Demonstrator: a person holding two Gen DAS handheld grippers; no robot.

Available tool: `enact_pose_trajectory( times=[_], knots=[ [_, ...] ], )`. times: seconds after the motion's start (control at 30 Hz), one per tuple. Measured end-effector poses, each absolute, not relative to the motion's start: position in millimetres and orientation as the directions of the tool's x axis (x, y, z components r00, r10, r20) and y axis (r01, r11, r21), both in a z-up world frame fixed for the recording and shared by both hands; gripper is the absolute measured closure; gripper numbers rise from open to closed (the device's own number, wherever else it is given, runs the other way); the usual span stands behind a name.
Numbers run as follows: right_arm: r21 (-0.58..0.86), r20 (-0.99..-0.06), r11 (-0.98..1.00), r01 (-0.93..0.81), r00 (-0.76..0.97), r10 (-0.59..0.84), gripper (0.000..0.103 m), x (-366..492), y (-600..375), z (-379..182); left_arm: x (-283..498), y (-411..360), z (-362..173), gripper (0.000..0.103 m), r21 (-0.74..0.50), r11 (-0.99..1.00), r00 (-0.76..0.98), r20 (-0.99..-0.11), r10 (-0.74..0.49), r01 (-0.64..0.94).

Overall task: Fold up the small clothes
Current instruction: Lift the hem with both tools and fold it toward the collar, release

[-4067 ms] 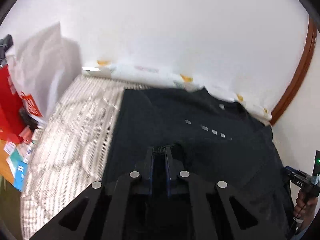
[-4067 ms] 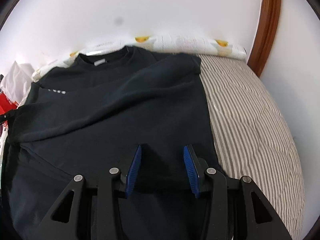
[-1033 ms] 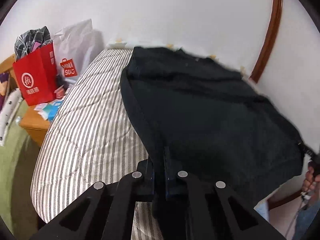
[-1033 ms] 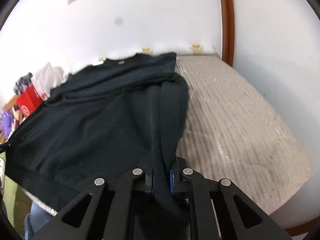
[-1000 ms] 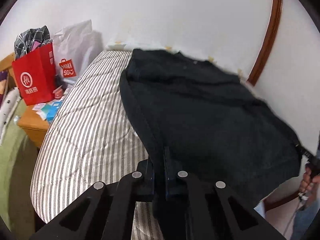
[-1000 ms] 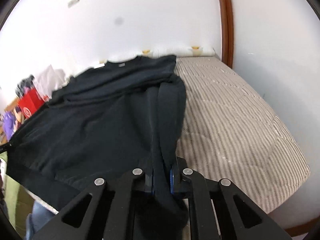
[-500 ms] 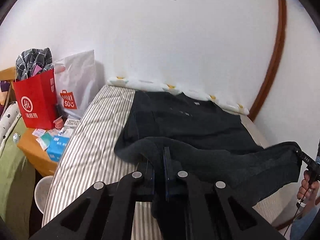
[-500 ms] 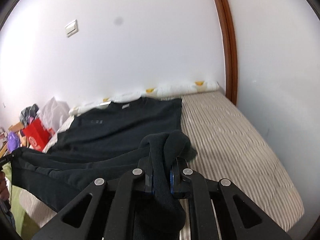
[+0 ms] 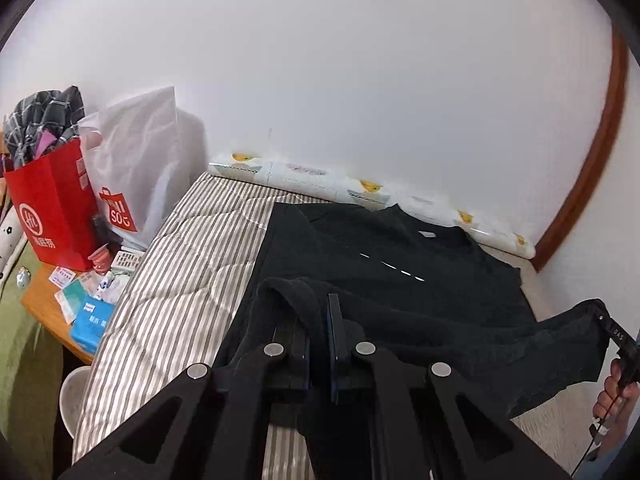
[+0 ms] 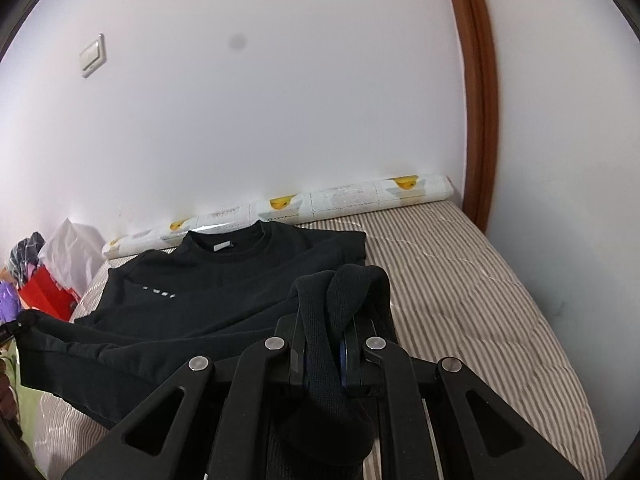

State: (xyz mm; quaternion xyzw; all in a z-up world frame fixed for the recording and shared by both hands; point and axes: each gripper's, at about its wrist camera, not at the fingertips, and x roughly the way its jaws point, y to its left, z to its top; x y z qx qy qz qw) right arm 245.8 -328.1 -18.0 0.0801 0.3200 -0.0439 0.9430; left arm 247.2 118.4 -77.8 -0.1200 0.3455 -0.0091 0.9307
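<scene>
A black long-sleeved top (image 9: 400, 264) lies on a striped bed (image 9: 192, 264), collar toward the wall; it also shows in the right wrist view (image 10: 224, 280). My left gripper (image 9: 319, 320) is shut on the hem's left corner. My right gripper (image 10: 326, 340) is shut on the right corner and also shows far right in the left wrist view (image 9: 616, 340). The hem (image 9: 500, 344) hangs stretched between both grippers, lifted above the bed over the lower half of the top.
A patterned bolster (image 10: 320, 204) lies along the white wall. A red bag (image 9: 52, 208) and a white bag (image 9: 132, 168) stand left of the bed by a cluttered wooden table (image 9: 60, 308). A brown door frame (image 10: 476, 92) rises at the right.
Both grippers have lifted the hem off the bed and carried it toward the collar. The top's chest and collar now lie uncovered behind the raised hem.
</scene>
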Motion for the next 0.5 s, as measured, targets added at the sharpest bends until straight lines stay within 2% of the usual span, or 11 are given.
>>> enact_pose_trajectory(
  times=[0.17, 0.5],
  knots=[
    [0.114, -0.656, 0.984, 0.140, 0.754, -0.031, 0.093, 283, -327, -43, 282, 112, -99, 0.096, -0.186, 0.979, 0.728, -0.682, -0.071, -0.079],
    [0.109, -0.749, 0.980, 0.168, 0.661, -0.031, 0.092, 338, -331, -98, 321, 120, -141, 0.095, -0.199, 0.974, 0.648, -0.757, -0.083, -0.107]
  ],
)
